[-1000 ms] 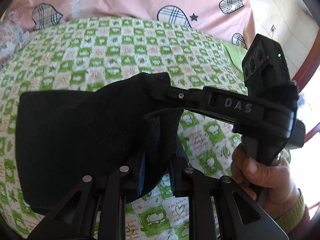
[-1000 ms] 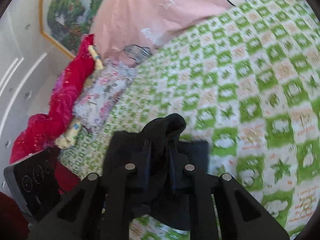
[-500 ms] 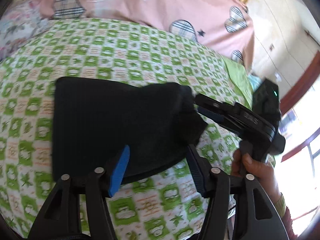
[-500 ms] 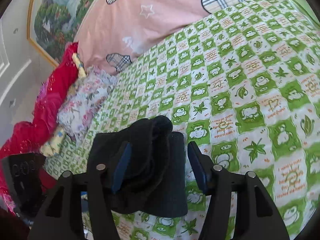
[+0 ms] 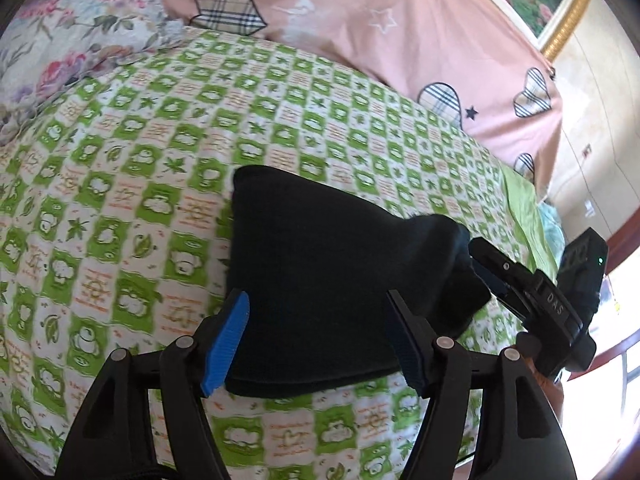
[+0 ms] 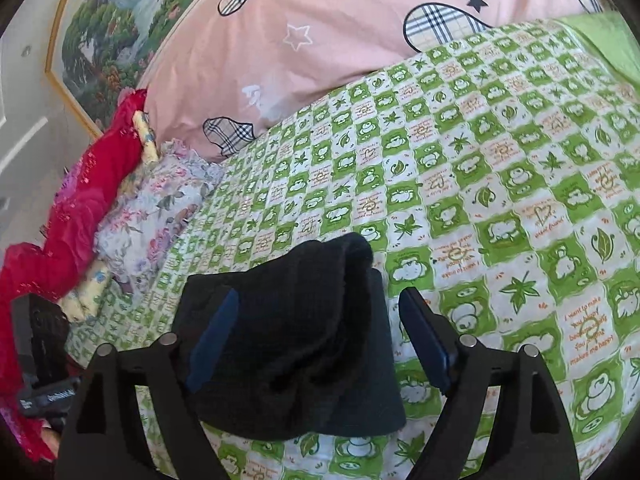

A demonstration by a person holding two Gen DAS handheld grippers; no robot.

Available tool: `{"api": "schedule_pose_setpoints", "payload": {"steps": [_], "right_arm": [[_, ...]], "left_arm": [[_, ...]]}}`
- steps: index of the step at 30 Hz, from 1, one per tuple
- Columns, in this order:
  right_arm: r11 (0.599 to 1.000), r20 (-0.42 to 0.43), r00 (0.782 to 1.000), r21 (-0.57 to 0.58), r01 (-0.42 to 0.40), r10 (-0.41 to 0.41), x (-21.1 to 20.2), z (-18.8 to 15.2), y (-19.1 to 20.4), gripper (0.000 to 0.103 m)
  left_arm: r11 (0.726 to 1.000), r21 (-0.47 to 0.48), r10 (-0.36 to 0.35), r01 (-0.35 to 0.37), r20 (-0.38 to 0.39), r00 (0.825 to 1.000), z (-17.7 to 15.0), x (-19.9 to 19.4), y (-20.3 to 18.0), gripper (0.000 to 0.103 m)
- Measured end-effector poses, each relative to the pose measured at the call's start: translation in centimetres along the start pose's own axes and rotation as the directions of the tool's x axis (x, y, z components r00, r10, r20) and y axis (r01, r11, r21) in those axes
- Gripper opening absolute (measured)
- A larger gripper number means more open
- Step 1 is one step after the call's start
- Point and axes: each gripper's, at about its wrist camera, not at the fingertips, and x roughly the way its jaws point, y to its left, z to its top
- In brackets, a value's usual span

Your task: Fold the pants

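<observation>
The black pants [image 5: 332, 272] lie folded into a compact bundle on the green and white checked bedspread [image 5: 140, 168]. My left gripper [image 5: 316, 340] is open, its blue pads either side of the bundle's near edge, holding nothing. My right gripper [image 6: 324, 340] is open too, straddling the bundle's raised, rumpled end [image 6: 304, 320]. In the left wrist view the right gripper [image 5: 532, 300] sits at the bundle's right end.
A pink quilt with plaid hearts [image 5: 360, 20] lies along the far side of the bed. A floral pillow [image 6: 152, 212] and red fabric [image 6: 80, 208] lie at the head. A framed landscape picture [image 6: 120, 20] hangs on the wall.
Both grippers were shut on the pants a second ago. They have opened, let the fabric drop onto the bed, and drawn back a little.
</observation>
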Motion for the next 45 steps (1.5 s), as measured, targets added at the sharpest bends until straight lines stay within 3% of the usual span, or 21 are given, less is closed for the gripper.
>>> {"api": "schedule_pose_setpoints", "payload": {"steps": [19, 40, 44, 45], "right_arm": [[0.990, -0.035, 0.991, -0.057, 0.129, -0.131, 1.6, -2.4, -0.6, 0.084], [0.998, -0.031, 0.998, 0.034, -0.049, 0.051, 2.1, -4.3, -3.0, 0.084], [0.994, -0.062, 0.993, 0.054, -0.096, 0.100, 2.6, -4.5, -3.2, 0.084], [0.993, -0.064, 0.992, 0.056, -0.103, 0.106, 2.6, -4.6, -3.1, 0.083]], "left_arm": [[0.998, -0.060, 0.013, -0.018, -0.071, 0.997, 1.0, 3.6, 2.3, 0.075], [0.996, -0.093, -0.019, 0.008, -0.115, 0.993, 1.0, 8.0, 4.7, 0.082], [0.996, -0.085, -0.021, 0.011, -0.110, 0.994, 1.1, 8.1, 4.4, 0.077], [0.996, -0.083, -0.031, 0.022, -0.111, 0.993, 1.2, 8.1, 4.3, 0.071]]}}
